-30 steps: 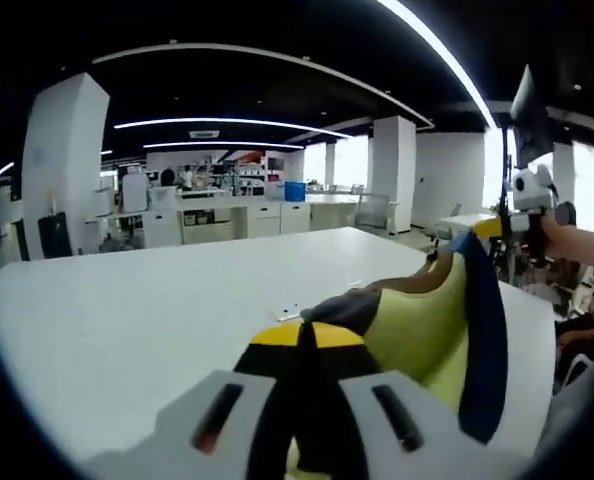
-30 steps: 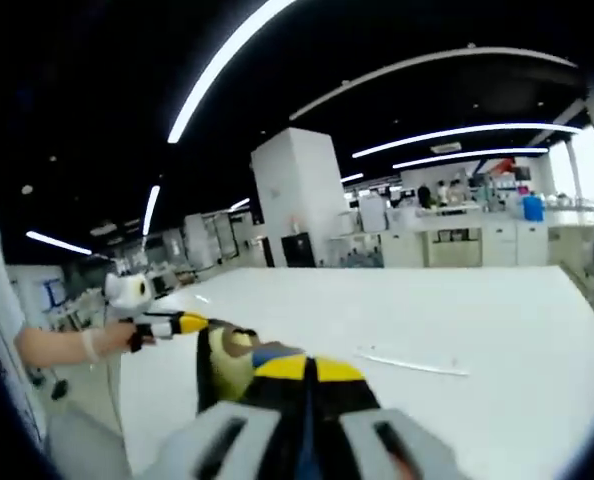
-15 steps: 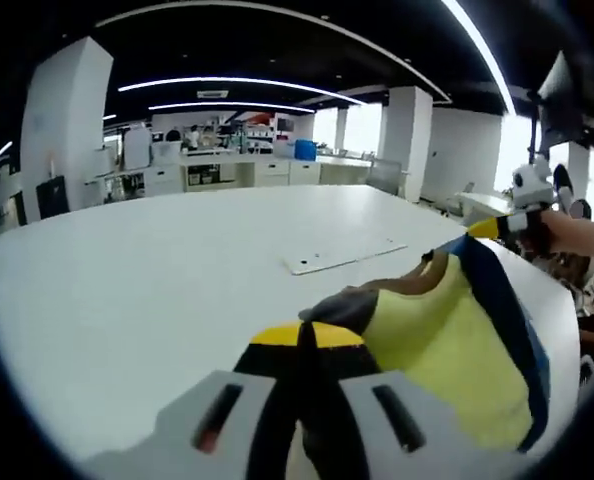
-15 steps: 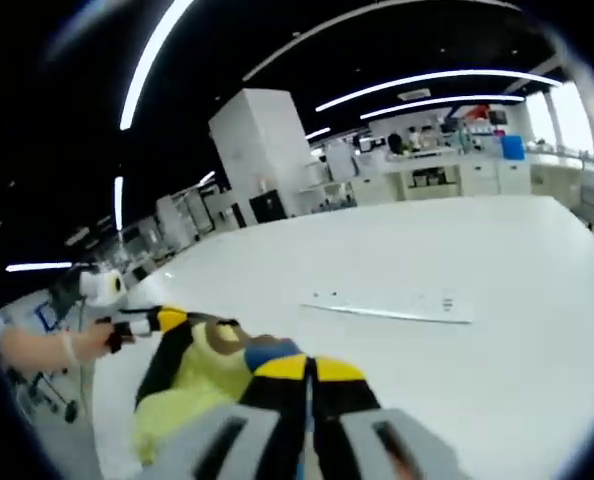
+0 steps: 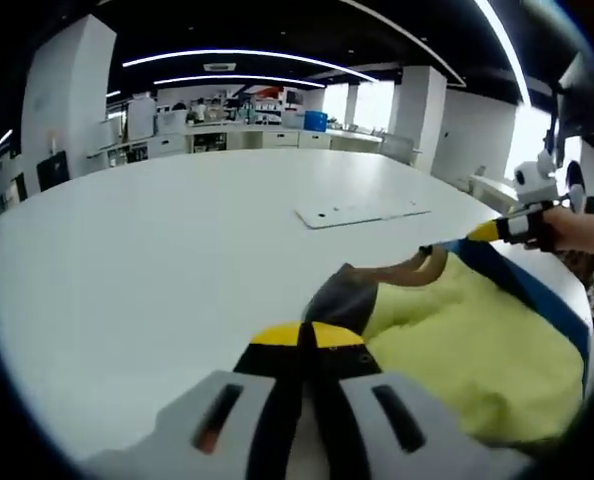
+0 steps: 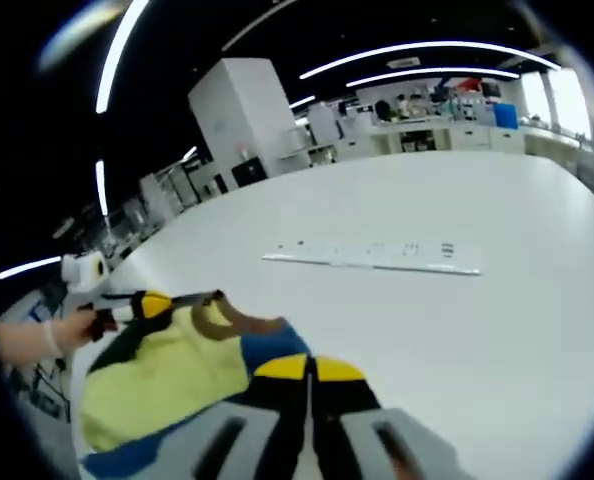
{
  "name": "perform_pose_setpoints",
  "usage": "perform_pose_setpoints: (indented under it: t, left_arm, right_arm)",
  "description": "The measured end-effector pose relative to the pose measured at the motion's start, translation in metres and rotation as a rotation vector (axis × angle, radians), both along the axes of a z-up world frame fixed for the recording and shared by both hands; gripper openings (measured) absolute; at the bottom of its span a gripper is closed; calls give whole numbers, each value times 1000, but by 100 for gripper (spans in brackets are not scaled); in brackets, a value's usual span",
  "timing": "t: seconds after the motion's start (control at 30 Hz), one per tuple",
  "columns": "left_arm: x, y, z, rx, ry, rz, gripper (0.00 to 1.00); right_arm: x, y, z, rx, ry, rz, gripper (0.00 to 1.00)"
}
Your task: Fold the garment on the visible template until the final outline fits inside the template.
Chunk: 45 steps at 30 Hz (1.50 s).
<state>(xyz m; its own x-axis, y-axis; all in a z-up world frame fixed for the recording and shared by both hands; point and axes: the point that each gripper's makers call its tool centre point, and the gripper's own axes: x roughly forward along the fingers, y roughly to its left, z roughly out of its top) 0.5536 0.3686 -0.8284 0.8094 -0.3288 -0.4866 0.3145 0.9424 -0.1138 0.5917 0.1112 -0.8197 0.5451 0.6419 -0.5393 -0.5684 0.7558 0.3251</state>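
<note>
On the white desk (image 5: pixel 147 260), a yellow garment (image 5: pixel 467 350) with blue and brown trim is held spread between both claws. The left claw (image 5: pixel 304 335) is clamped together on a dark edge of the garment; the right claw (image 6: pixel 308 368) is clamped together on its blue edge. A flat white template (image 6: pixel 372 255) lies beyond the garment, apart from it.

bright ceiling strips | window glare | fisheye edges | slight motion blur
</note>
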Motion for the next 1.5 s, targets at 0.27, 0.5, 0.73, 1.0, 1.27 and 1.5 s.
perform_pose_setpoints:
  t: [0.27,0.5,0.73,1.0,1.27,1.5]
  left_arm:
    - [4,-1,-5,20,8,-10,0]
    - [3,-1,-5,27,-5,-21,0]
    - [1,-12,6,10,-37,-69,16]
    - [-9,-26,23,-7,-58,-138,39]
    - [-21,-34,41,-33,-63,-171,76]
    - [-41,-39,47,-41,-25,-210,98]
  right_arm:
    - [5,-2,-11,-20,9,7,0]
    - [5,-2,-13,-31,7,12,0]
    - [2,1,2,-25,-45,35,3]
    - [-3,6,11,-23,-65,74,39]
    - [-7,2,18,-69,-101,104,71]
    - [-25,-1,27,-99,-114,115,91]
